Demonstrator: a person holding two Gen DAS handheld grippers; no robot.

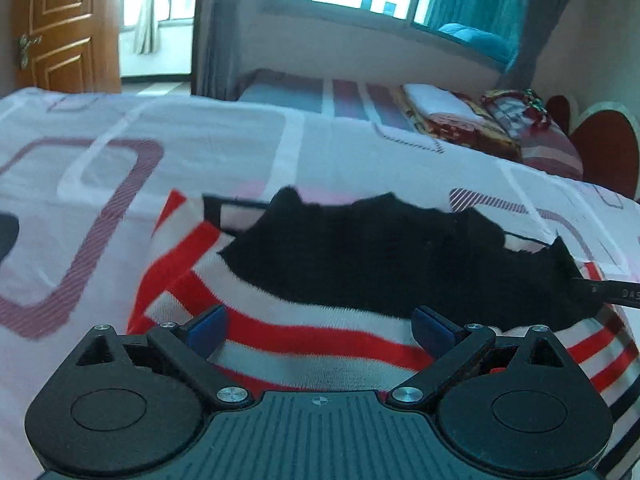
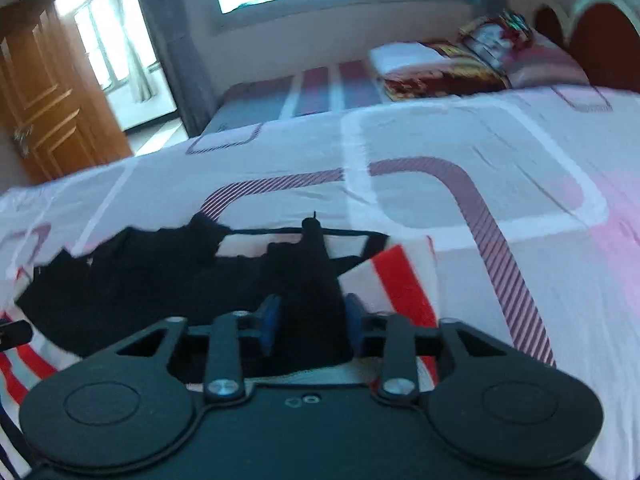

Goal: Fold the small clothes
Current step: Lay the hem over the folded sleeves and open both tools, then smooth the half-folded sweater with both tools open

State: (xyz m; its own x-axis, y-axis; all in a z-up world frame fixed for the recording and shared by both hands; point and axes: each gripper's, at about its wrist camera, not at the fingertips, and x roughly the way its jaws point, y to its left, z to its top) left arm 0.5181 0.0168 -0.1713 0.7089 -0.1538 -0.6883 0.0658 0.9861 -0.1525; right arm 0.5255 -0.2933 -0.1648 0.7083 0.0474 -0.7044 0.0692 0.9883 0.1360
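Observation:
A small black garment [image 1: 380, 256] lies crumpled on a red, white and black striped cloth [image 1: 304, 332] spread on the bed. My left gripper [image 1: 320, 326] is open, its blue pads wide apart over the striped cloth, just short of the black garment's near edge. My right gripper [image 2: 312, 320] is shut on a fold of the black garment [image 2: 160, 276], pinched between its blue pads at the garment's right end. The right gripper's tip also shows at the right edge of the left wrist view [image 1: 612, 292].
The bed [image 2: 460, 200] has a pink and white cover with purple rounded-rectangle patterns. Folded blankets and pillows [image 2: 460, 64] lie by the red headboard [image 2: 604, 36] at the far right. A wooden door [image 1: 60, 24] and windows stand beyond the bed.

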